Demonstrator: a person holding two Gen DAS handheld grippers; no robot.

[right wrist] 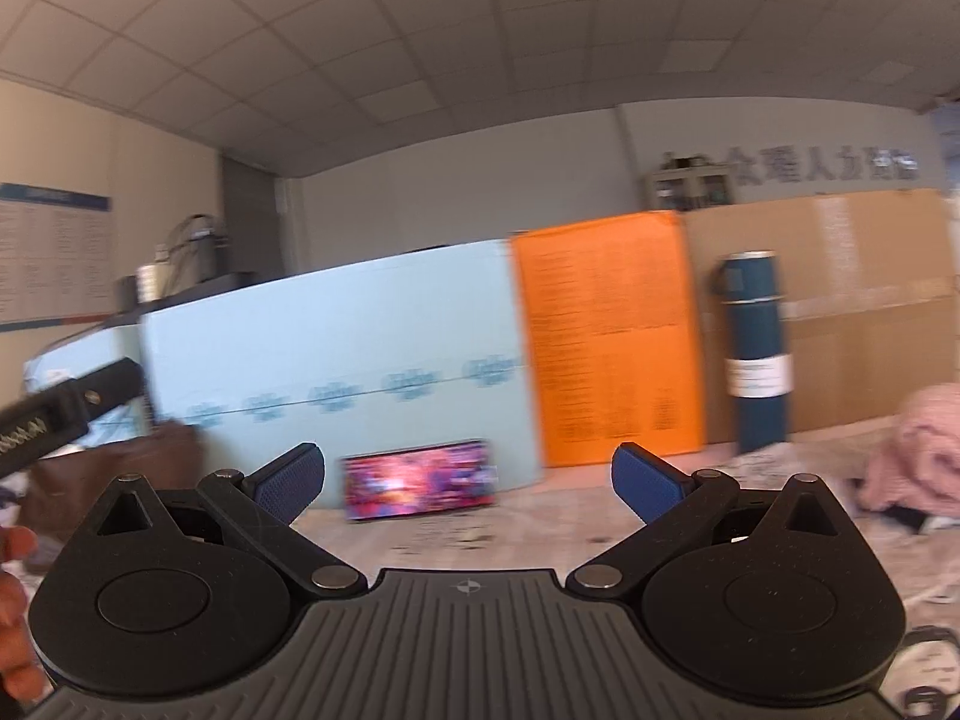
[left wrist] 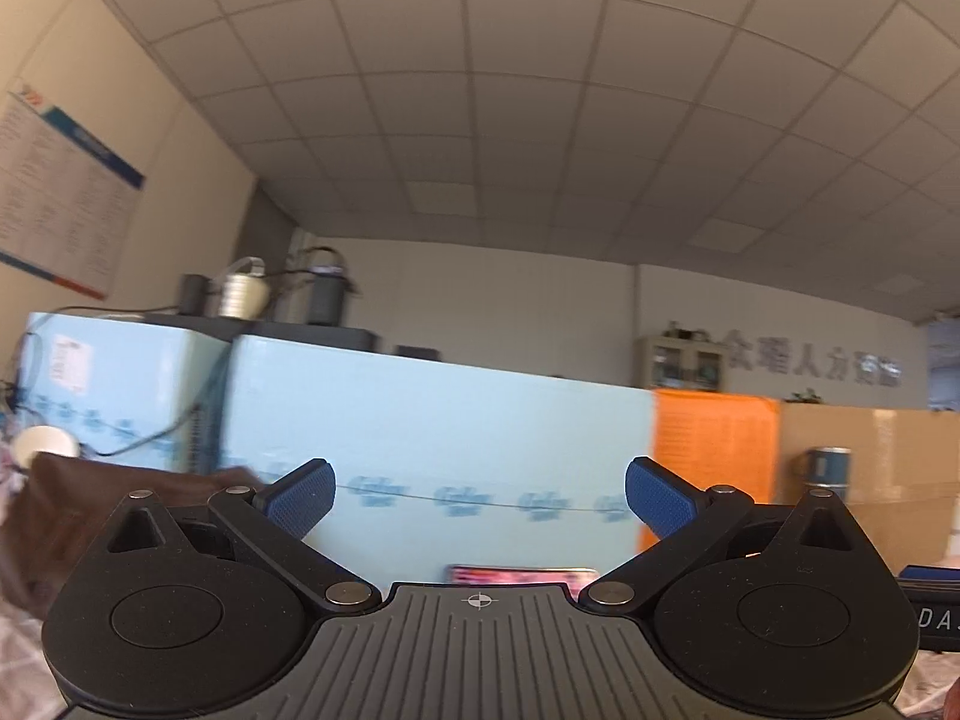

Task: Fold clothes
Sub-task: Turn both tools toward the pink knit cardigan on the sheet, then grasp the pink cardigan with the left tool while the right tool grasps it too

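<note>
My left gripper [left wrist: 479, 501] is open and empty, raised and tilted up toward the ceiling. A brown garment [left wrist: 54, 498] lies low at its left. My right gripper [right wrist: 468, 483] is open and empty, held above the patterned table cover [right wrist: 540, 534]. The brown garment also shows in the right wrist view [right wrist: 120, 468] at the left, behind part of the other gripper's body [right wrist: 54, 414]. A pink knitted garment [right wrist: 918, 450] lies in a heap at the right on the table.
A phone with a lit screen [right wrist: 420, 480] leans against a light blue foam board [right wrist: 360, 348]. An orange sheet [right wrist: 606, 336] and a cardboard panel [right wrist: 870, 312] stand behind. A dark teal flask [right wrist: 759, 354] stands by the cardboard. A white cup [left wrist: 45, 447] sits at the left.
</note>
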